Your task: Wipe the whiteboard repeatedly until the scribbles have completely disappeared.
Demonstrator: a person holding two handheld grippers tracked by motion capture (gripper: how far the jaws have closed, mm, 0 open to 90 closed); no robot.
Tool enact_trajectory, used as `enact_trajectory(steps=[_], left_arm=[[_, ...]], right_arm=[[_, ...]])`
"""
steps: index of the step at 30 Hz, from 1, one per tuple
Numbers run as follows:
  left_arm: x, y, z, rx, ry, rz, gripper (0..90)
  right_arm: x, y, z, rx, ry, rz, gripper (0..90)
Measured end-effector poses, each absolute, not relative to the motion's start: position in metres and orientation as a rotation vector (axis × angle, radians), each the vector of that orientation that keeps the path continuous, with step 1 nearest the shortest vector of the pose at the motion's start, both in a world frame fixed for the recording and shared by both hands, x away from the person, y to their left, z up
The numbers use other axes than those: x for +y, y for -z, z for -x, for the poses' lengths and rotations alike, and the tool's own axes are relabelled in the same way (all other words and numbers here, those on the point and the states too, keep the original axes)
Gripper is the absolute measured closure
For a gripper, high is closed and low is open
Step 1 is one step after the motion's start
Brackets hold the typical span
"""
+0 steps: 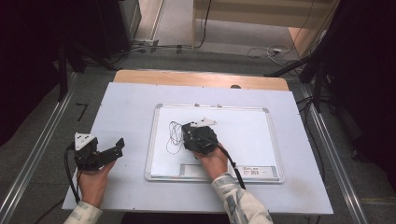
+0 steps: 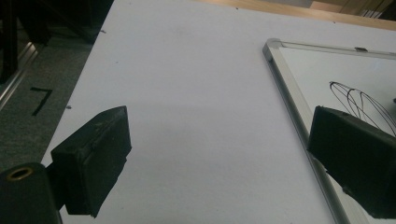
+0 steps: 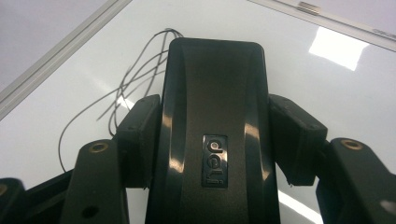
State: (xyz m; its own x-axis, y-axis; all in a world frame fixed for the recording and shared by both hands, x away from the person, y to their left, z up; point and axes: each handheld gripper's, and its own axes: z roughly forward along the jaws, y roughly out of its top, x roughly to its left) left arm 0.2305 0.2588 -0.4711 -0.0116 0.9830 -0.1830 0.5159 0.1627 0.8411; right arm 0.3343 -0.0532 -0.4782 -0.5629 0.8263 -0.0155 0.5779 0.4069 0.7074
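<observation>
While the left gripper (image 1: 120,145) gapes empty, the right gripper (image 3: 212,135) clamps a black eraser (image 3: 215,116) — on the whiteboard (image 1: 252,135)

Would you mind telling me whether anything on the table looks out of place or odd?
Nothing looks damaged or spilled. The whiteboard lies flat with looping black scribbles at its left, where the right gripper holds a black eraser.
</observation>
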Motion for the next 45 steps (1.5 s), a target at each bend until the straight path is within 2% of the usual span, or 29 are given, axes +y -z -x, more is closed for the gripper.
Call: enact_trajectory(steps=[9,30,45], left_arm=[[0.261,0.471,-0.228,1.642,-0.736,-1.455,6.5],[0.261,0.471,-0.229,1.646,-0.734,-1.451,6.5],[0.262,0.471,-0.229,1.645,-0.737,-1.451,6.5]], right_arm=[[-0.030,0.486,-0.339,2.336,-0.911,-1.189,37.5],[-0.034,0.488,-0.336,2.356,-0.926,-1.188,37.7],[-0.048,0.489,-0.364,2.298,-0.935,-1.236,37.9]])
